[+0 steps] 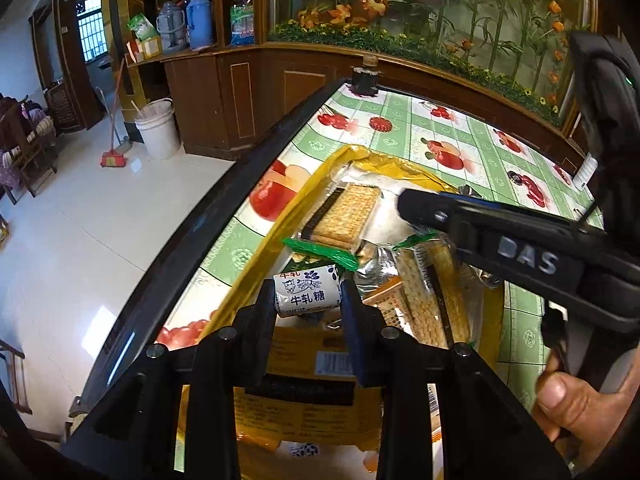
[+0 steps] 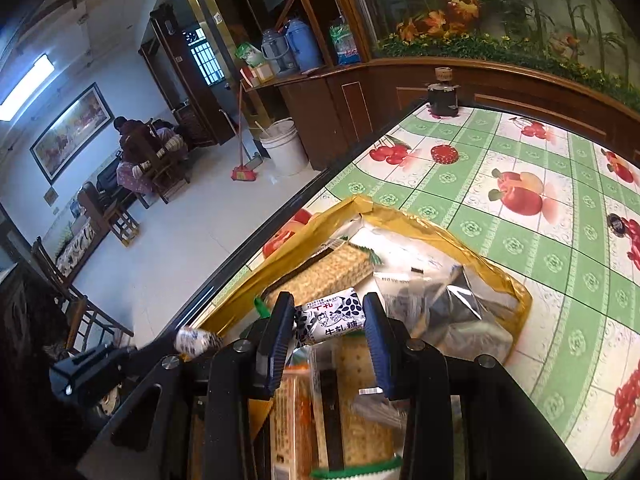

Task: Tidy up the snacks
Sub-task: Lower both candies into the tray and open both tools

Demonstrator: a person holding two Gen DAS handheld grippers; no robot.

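Observation:
My left gripper (image 1: 307,300) is shut on a white nougat candy (image 1: 306,293) with blue print, held above an open yellow bag (image 1: 280,220). Inside the bag lie several cracker packs (image 1: 348,212). From the right, my right gripper (image 1: 404,206) reaches over the bag, with a hand (image 1: 576,404) on its grip. In the right wrist view, that right gripper (image 2: 330,324) is shut on a second nougat candy (image 2: 332,320) over the bag (image 2: 420,220) and its crackers (image 2: 332,268). The left gripper (image 2: 180,346) shows at lower left with its candy (image 2: 196,340).
The table (image 2: 520,264) has a green fruit-print cloth. A black jar (image 2: 442,98) stands at its far corner, with a red lid (image 2: 443,155) near it. The table's left edge drops to a tiled floor with a white bucket (image 1: 158,128) and a broom. A wooden cabinet runs behind.

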